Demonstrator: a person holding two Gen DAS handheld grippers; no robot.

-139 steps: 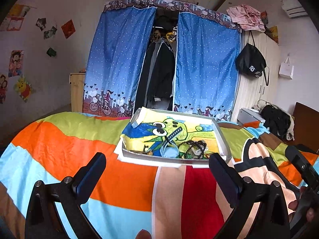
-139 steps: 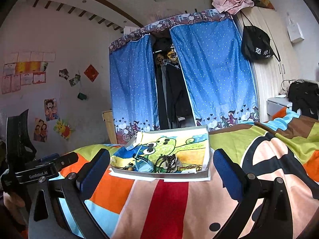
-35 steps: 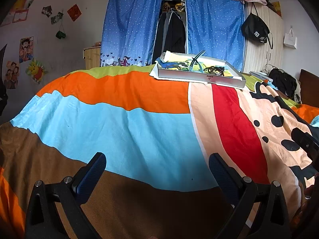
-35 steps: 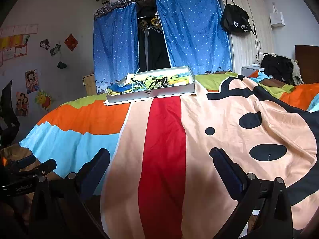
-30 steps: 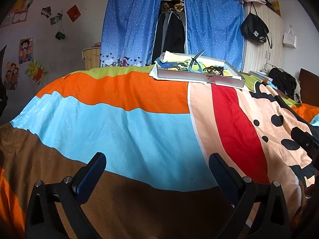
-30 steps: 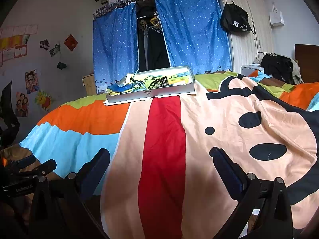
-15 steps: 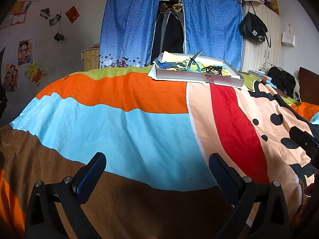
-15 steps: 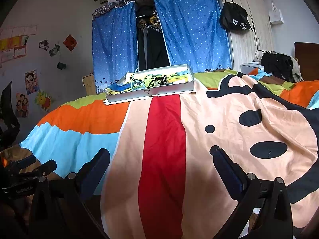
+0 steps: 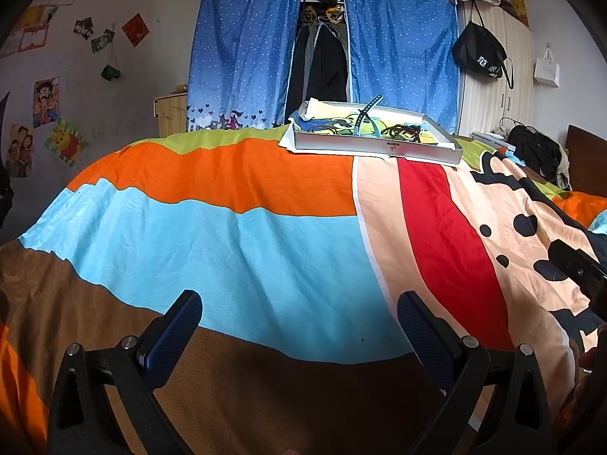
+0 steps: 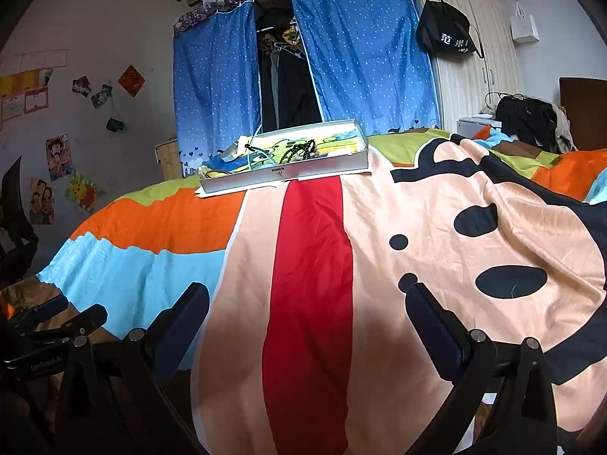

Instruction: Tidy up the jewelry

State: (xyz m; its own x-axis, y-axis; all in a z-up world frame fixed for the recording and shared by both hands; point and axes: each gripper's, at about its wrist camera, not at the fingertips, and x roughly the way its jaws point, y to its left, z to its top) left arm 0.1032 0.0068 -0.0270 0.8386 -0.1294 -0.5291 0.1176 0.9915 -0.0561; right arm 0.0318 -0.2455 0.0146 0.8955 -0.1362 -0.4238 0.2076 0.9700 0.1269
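A bed fills both views, covered by a bedspread (image 9: 242, 242) printed in orange, light blue, brown, red and peach bands with black spots. The left gripper (image 9: 299, 320) hovers low over the near light-blue and brown bands; its jaws are spread wide and grip nothing. The right gripper (image 10: 307, 309) hovers over the near red and peach bands, jaws likewise wide apart and empty. Both grippers are well apart from the tray (image 9: 379, 147). This shallow white tray rests on the far part of the bedspread, at the head of the red band. It contains the jewelry: a dark beaded strand (image 10: 297, 151) lies in a tangle near its middle, over a colourful cartoon lining. Beyond the bed, blue dotted curtains (image 9: 242, 49) hang against the far wall, parted around dark garments. A black bag (image 10: 445, 36) hangs on the wardrobe at far right.
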